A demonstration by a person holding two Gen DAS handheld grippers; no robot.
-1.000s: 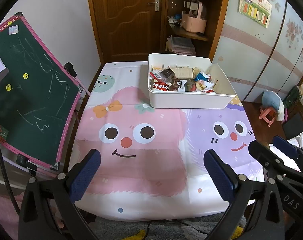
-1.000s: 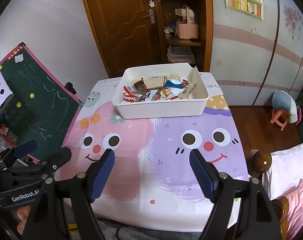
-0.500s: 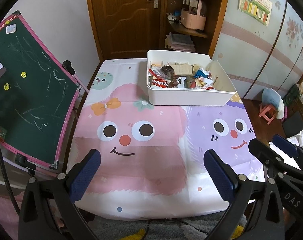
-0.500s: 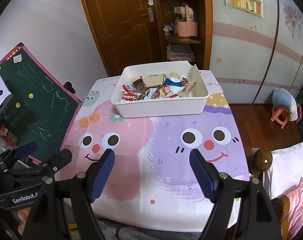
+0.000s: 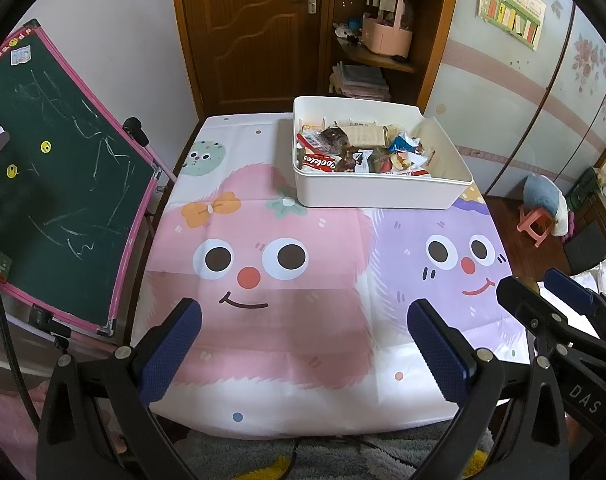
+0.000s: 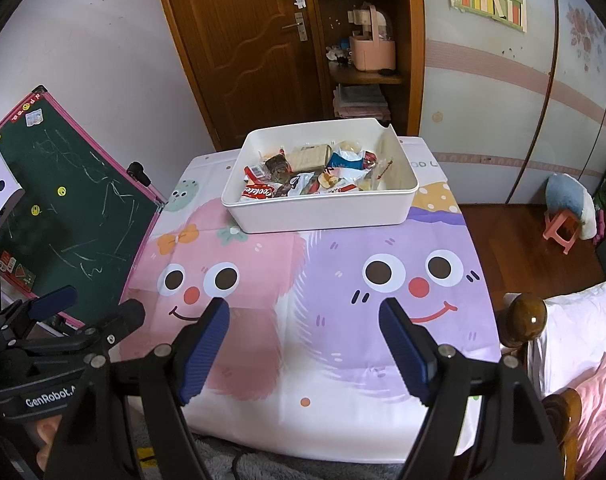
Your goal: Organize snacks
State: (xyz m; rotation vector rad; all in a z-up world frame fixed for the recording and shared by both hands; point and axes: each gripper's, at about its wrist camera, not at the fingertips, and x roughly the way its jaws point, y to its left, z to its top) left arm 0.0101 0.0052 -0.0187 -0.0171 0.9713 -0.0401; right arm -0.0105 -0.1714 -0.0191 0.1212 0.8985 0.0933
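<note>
Two black handheld grippers with blue ribbed pads, both hanging over the near edge of the table. Left gripper point(image 5: 303, 340) has its jaws spread wide with nothing between them, and the right gripper point(image 6: 305, 338) is the same deal, gaping open and empty. Under both is a white tablecloth printed with a fuzzy pink monster face and a purple one point(image 6: 343, 372). Further out, at the far end of the table, sits a white rectangular plastic bin point(image 5: 375, 194) with a jumble of wrapped snacks point(image 5: 359, 152) inside, including a red cookie pack point(image 6: 258, 192). Off to the left a green chalkboard with a pink frame point(image 5: 55, 184) leans beside the table. Brown wooden door point(image 6: 239, 40) behind it all.
</note>
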